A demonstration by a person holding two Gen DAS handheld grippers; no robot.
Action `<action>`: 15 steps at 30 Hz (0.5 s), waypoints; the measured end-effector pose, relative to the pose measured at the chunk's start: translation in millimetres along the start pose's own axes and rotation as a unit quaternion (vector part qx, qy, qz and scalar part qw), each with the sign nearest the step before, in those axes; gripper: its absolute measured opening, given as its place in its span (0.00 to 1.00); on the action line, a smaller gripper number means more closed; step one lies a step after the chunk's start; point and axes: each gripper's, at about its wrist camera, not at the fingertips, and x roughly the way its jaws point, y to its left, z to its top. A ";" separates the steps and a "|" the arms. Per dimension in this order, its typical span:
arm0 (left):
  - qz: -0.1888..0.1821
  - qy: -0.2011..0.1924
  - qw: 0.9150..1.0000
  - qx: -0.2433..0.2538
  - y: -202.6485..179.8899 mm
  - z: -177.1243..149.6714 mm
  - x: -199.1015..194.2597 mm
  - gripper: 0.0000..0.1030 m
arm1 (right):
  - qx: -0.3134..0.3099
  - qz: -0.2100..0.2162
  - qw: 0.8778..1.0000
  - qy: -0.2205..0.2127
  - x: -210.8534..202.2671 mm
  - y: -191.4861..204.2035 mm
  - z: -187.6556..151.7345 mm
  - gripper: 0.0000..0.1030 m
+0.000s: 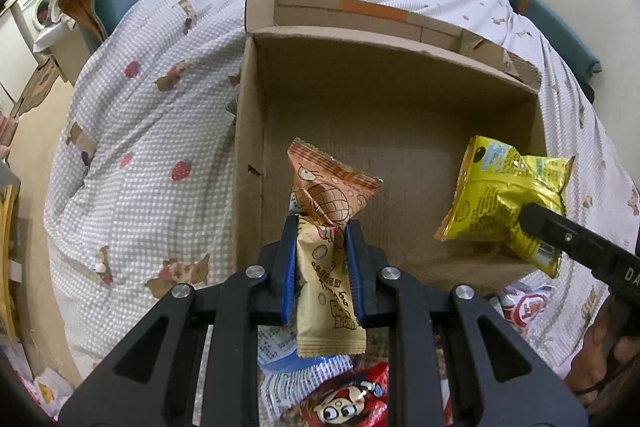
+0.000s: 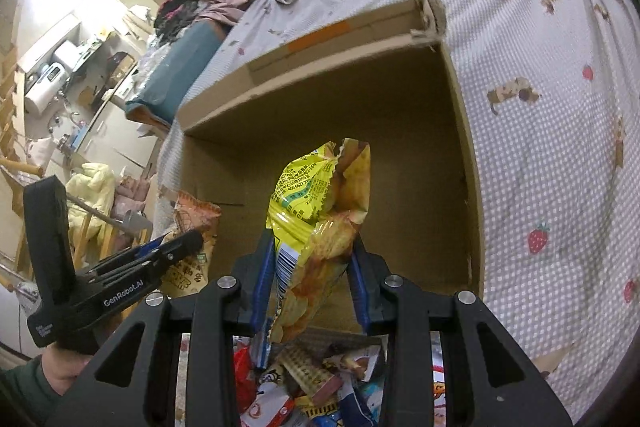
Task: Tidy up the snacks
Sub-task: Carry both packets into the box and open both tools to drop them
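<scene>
My left gripper (image 1: pixel 322 227) is shut on an orange-tan snack packet (image 1: pixel 328 211), which stands up between the blue pads over the near edge of an open cardboard box (image 1: pixel 248 131). My right gripper (image 2: pixel 312 243) is shut on a yellow chip bag (image 2: pixel 320 211), held above the same cardboard box (image 2: pixel 464 155). In the left wrist view the yellow bag (image 1: pixel 504 195) hangs at the right with the right gripper's finger (image 1: pixel 560 235) on it. The right wrist view shows the left gripper (image 2: pixel 176 247) and its packet (image 2: pixel 192 219) at the left. The box's floor looks bare.
The box lies on a bed with a checked, strawberry-print cover (image 1: pixel 152 131). A pile of loose snack packets (image 2: pixel 304 383) lies just below the grippers, including a red one (image 1: pixel 352 399). A person's hand (image 2: pixel 60 379) holds the left gripper. Furniture and clutter fill the room at far left.
</scene>
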 end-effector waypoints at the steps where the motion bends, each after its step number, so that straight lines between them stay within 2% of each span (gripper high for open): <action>1: 0.000 0.000 1.000 0.000 -0.2 -0.1 2.2 0.18 | 0.000 0.000 1.000 0.003 1.9 -0.7 -0.5 0.34; 8: -0.005 -0.009 1.000 0.016 -7.7 2.4 5.8 0.18 | -0.004 -0.006 1.000 0.019 12.6 -0.7 -0.9 0.34; 15: -0.003 -0.003 1.000 0.005 -4.1 5.0 13.0 0.19 | -0.007 -0.017 0.999 0.027 19.7 1.7 -1.8 0.34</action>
